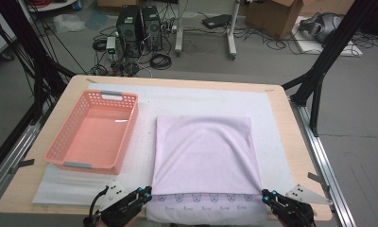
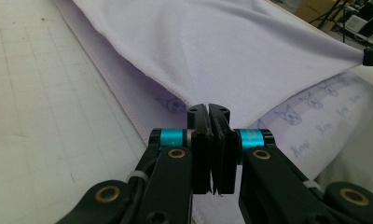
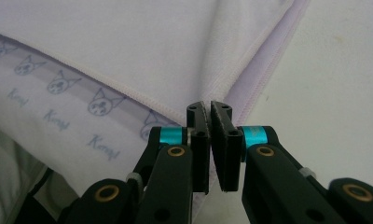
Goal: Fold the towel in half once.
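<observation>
I am folding the lilac towel (image 1: 203, 151) on the desk (image 1: 281, 109), and to do this fold well I judge that both corners must travel together at the same height and pace, so that the top layer lands square on the layer beneath — if one side leads, the edge will skew. My left claw (image 2: 209, 108) is clenched on the near left corner of the top layer, the hem pinched between the pressed-together jaws; my right claw (image 3: 208, 106) is clenched on the near right corner in the same way, its jaws almost fully together with the cloth caught at their tips. The towel lies flat in the middle of the desk, spreading away from both claws toward the far edge, with its printed cat-face border (image 1: 206, 197) exposed along the near edge between my two claws. The pink basket (image 1: 93, 132) sits to the left of the towel, just beside it but apart — I would keep the lifted cloth clear of its rim.
</observation>
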`<state>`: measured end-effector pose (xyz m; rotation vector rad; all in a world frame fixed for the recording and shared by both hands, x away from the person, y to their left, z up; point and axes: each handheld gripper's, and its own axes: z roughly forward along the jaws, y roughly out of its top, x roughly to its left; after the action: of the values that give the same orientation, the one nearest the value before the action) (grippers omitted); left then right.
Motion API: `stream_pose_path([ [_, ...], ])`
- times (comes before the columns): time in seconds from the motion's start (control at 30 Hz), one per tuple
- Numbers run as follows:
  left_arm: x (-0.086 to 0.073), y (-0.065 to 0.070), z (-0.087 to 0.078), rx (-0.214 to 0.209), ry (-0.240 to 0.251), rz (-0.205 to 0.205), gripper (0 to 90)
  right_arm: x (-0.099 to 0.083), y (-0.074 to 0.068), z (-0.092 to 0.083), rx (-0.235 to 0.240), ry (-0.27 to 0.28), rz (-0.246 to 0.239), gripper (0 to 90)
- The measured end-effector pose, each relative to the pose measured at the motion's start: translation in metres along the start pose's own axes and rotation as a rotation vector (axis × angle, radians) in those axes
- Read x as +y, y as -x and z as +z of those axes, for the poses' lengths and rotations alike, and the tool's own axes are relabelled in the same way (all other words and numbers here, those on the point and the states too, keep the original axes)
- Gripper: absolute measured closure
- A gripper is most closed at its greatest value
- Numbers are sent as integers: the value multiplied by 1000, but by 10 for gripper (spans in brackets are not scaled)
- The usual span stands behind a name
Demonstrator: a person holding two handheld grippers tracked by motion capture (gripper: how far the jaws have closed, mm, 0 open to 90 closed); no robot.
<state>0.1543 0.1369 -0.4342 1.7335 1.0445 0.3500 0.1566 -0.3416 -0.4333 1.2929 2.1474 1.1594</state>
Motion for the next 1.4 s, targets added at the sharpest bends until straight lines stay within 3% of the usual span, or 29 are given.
stream_pose_path([
  [0.47,-17,19,-25,-20,-2,7,873,-17,-17,-32,22,9,-2,862],
  [0.67,-21,22,-29,-45,-12,21,862,-29,-22,-40,32,-28,-1,863],
  [0.73,-19,18,-27,-54,-3,7,738,-29,-23,-41,24,-28,-6,835],
  [0.8,-15,14,-25,-55,18,-11,596,-27,-21,-42,10,-5,29,665],
  [0.9,-9,8,-20,-34,23,3,515,-22,-14,-43,-9,52,75,595],
  [1.1,3,-10,2,-26,22,-14,508,-12,-2,-25,-38,55,88,633],
  [1.23,12,-22,17,-26,9,-17,519,0,5,-7,-51,48,70,661],
  [1.4,23,-36,42,-23,-21,-1,535,15,16,18,-63,26,58,671],
])
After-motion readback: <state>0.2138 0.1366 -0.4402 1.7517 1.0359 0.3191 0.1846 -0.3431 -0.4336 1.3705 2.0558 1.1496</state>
